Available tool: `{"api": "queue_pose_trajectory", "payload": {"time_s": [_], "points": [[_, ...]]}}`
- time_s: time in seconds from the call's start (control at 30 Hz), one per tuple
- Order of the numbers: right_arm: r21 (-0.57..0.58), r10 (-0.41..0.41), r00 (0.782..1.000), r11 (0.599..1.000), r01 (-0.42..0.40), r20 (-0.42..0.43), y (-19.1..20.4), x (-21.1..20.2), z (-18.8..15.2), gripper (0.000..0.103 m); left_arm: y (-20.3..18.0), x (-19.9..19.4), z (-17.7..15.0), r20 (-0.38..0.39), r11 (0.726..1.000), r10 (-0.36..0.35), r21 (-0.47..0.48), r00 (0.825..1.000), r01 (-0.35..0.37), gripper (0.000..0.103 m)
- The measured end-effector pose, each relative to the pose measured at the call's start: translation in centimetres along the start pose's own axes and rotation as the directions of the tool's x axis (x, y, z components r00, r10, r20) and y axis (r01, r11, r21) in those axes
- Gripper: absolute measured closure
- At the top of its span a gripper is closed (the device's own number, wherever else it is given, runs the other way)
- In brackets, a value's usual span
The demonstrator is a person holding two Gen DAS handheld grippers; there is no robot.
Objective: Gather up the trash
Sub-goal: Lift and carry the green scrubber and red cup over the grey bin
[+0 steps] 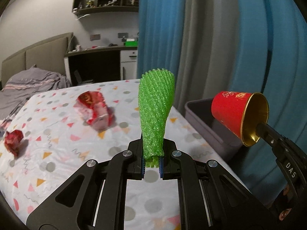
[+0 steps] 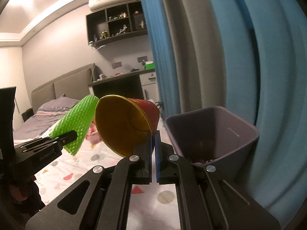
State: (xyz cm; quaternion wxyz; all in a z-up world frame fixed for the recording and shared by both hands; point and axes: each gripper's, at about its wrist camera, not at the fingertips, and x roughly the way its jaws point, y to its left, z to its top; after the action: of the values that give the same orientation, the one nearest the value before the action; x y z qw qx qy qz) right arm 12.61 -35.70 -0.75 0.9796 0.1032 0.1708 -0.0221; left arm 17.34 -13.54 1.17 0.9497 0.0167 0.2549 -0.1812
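While both grippers hold trash over the bed, a grey bin waits beside them.

One green foam net stands long-way up, squeezed at its bottom end in the left gripper. One red paper cup lies on its side, mouth facing back, its rim pinched in the right gripper. Two red wrappers lie on the dotted sheet ahead-left. Something small sits in the bin, maybe trash.
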Motion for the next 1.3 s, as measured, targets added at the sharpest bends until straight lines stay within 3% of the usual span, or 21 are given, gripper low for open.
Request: {"api": "queue_pose_trajectory", "payload": {"time_s": [0.4, 0.77, 1.3], "points": [[0.045, -0.108, 0.994, 0.993, 0.107, 0.026, -5.2, 0.2, 1.2, 0.1, -5.2, 3.8, 1.0, -0.017, 0.994, -0.092, 0.061, 0.996, 0.093, 0.094], [0.079, -0.182, 0.983, 0.98, 0.182, 0.0, -8.6, 2.5, 1.8, 0.1, -9.5, 7.5, 2.3, -0.029, 0.982, -0.165, 0.084, 0.986, 0.167, 0.094], [0.09, -0.221, 0.973, 0.97, 0.226, -0.062, -10.6, 5.4, 1.6, 0.1, -11.3, 12.3, 1.6, -0.107, 0.973, -0.213, 0.071, 0.971, 0.221, 0.094]]}}
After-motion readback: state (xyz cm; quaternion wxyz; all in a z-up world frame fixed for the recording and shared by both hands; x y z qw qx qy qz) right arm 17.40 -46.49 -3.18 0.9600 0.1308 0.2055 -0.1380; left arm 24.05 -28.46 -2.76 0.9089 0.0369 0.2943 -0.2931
